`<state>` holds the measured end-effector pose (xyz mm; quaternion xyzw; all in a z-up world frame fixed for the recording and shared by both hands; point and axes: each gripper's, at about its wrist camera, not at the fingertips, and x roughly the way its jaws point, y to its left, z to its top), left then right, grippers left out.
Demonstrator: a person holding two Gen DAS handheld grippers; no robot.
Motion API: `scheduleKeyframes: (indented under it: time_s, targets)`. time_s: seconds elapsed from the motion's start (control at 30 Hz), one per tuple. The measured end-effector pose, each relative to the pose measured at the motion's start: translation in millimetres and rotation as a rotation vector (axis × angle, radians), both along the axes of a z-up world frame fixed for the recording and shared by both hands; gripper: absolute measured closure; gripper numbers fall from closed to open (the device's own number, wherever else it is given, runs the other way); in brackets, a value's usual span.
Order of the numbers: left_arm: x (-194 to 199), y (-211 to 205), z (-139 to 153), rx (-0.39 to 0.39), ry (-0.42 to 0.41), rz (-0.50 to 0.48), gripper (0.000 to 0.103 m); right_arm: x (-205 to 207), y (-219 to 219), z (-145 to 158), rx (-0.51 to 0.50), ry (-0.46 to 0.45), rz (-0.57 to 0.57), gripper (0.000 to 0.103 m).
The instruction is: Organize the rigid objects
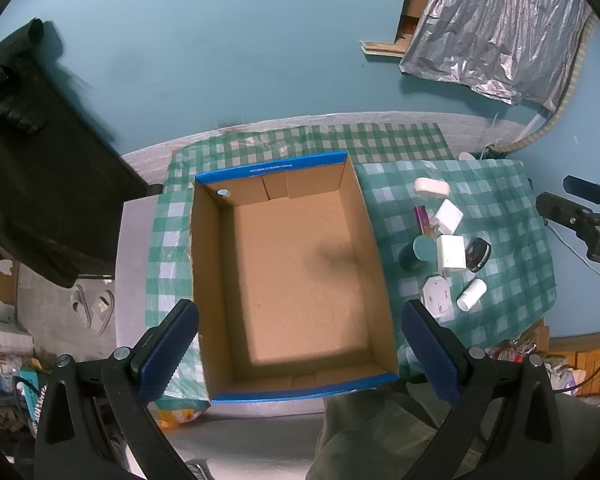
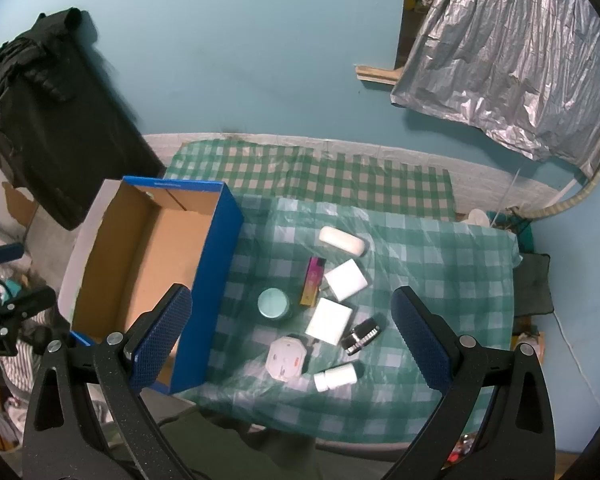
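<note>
An empty cardboard box with blue rim [image 1: 204, 280] [image 2: 220, 264] sits on the left of the checked table. Right of it lies a cluster: white soap bar [image 2: 342, 241], pink-yellow packet [image 2: 313, 281], two white chargers [image 2: 346, 280] [image 2: 329, 321], teal-lidded jar [image 2: 274, 303], black round tin [image 2: 361, 337], octagonal white plug [image 2: 286, 360], small white bottle [image 2: 335, 377]. The cluster also shows in the left wrist view [image 1: 448, 252]. My left gripper [image 1: 300, 352] is open above the box. My right gripper [image 2: 292, 340] is open above the cluster, empty.
Green checked cloth [image 2: 440, 280] covers the table, under a clear plastic sheet. A teal wall stands behind. A black covered object [image 2: 60, 120] stands at left. A silver foil sheet [image 2: 520, 60] hangs at right. Clutter lies on the floor at left.
</note>
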<state>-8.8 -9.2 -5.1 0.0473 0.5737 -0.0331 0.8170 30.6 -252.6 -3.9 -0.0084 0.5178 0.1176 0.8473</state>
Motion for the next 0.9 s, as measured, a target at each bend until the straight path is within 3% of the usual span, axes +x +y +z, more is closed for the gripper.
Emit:
scheduleKeyframes:
  time_s: [0.9]
  targets:
    - [-2.4,2.5,-0.8,0.002,0.001,0.001,0.001,-9.9,4.6,-9.4,-0.004,0.009,0.004,0.003]
